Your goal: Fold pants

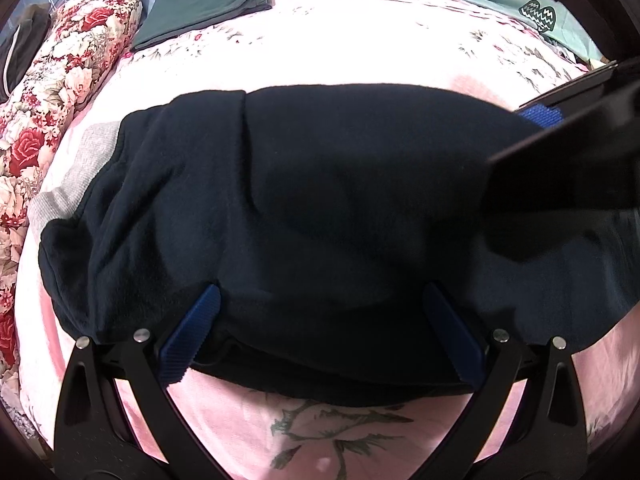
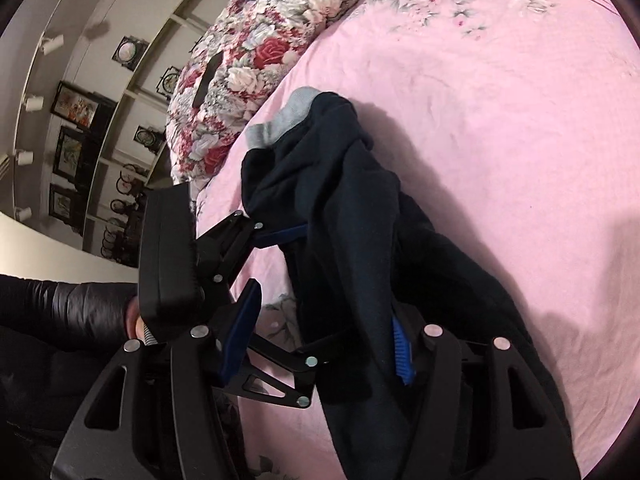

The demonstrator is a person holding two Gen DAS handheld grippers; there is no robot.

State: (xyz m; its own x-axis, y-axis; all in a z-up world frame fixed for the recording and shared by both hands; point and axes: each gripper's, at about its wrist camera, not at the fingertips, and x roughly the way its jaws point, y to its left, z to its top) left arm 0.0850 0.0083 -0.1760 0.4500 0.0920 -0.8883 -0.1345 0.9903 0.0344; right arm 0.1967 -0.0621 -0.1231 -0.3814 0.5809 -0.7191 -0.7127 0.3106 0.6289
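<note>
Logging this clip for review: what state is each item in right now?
Dark navy fleece pants: bunched, partly folded on the pink floral bedsheet.
Left gripper: fingers open, straddling the pants' edge.
Right gripper: fingers open, pants draped between.
Dark green garment: folded flat.

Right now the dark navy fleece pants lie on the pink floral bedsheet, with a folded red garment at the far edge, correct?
Not quite: the folded garment at the far edge is dark green, as the left wrist view shows. The dark navy fleece pants do lie on the pink floral bedsheet.

The pants (image 1: 304, 200) lie on the bedsheet (image 1: 360, 40), quilt (image 1: 60, 80) left, folded garment (image 1: 204, 8) behind.
</note>
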